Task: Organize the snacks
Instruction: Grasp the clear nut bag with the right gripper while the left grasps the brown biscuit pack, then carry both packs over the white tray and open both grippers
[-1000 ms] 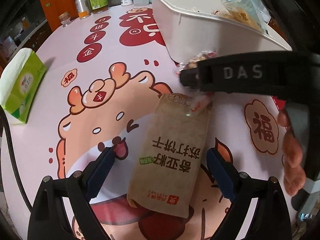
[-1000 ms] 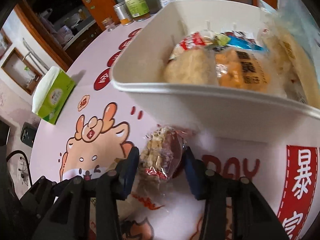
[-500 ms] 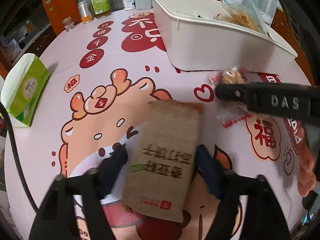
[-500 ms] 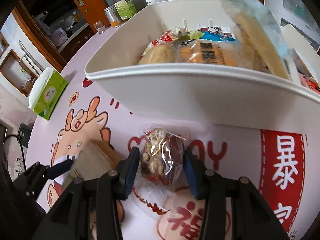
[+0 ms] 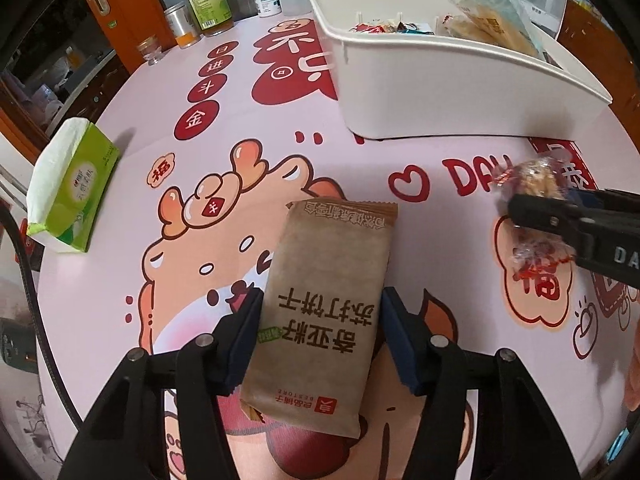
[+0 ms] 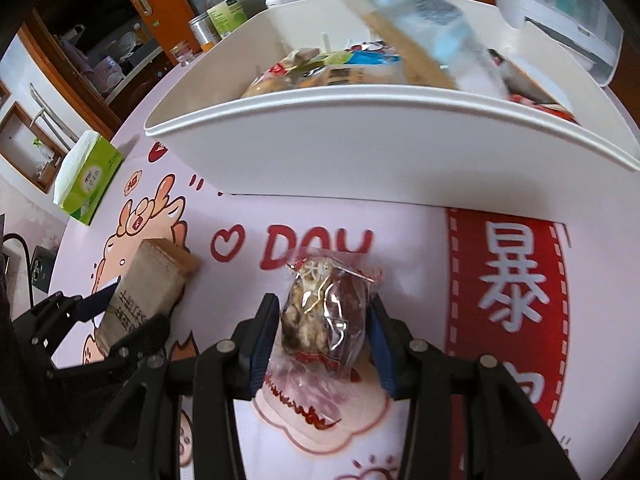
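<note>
Left gripper jaws closing round cracker pack flat on bench, straddling width. Right gripper pinches nut candy, clear of bench, headed for bin.

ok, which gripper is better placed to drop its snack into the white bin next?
Right. The right gripper is shut on the clear-wrapped snack, directly facing the white bin. The left gripper, its jaws closing around the brown cracker packet, sits farther from the bin.

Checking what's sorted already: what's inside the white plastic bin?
The white plastic bin holds several wrapped snacks, one tall clear packet sticking out. Its near wall hides the bottom.
</note>
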